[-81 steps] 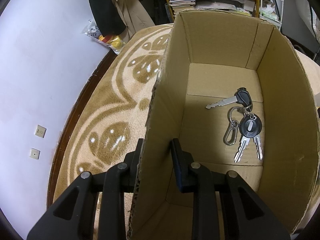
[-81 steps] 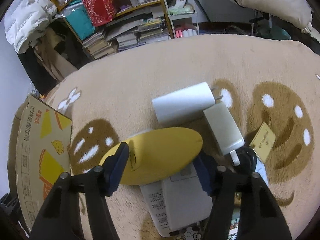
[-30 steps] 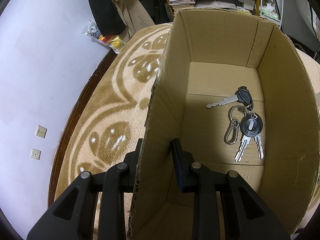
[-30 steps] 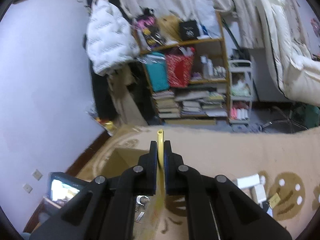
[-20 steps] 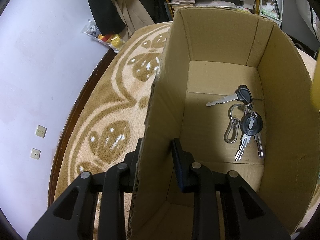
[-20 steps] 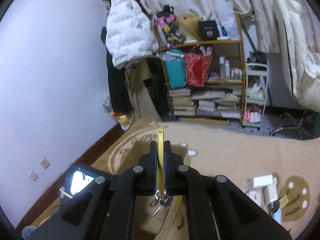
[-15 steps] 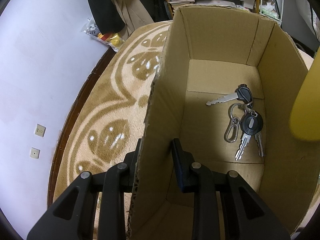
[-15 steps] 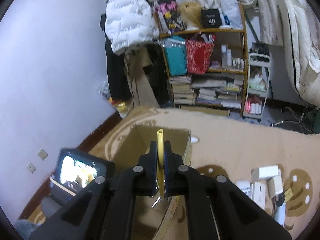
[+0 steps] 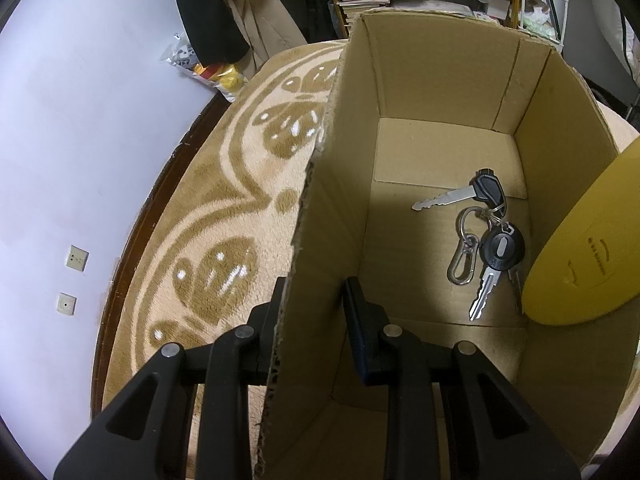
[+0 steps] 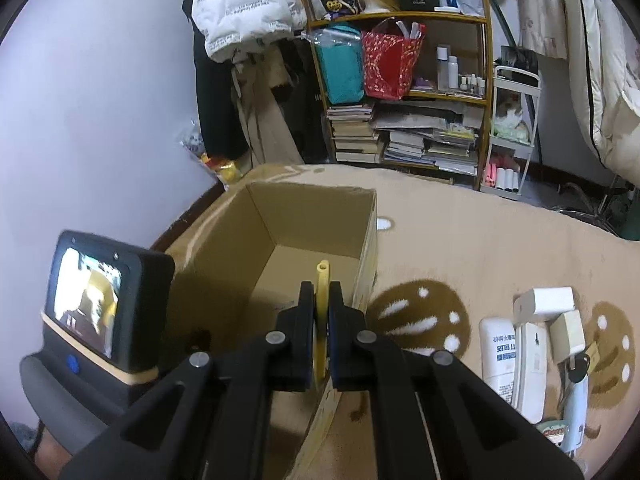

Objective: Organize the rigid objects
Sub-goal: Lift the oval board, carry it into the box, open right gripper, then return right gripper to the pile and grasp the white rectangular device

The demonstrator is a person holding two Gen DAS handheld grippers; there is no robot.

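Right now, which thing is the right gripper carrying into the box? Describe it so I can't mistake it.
Look at the open cardboard box on the patterned rug. Over its right wall hangs a flat yellow oval disc, clamped edge-on in the right gripper. The only thing beside it is a bunch of keys.

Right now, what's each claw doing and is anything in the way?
Left gripper clamped on the box wall. Right gripper shut on the yellow disc, held on edge over the box. Keys lie on the box floor below it.
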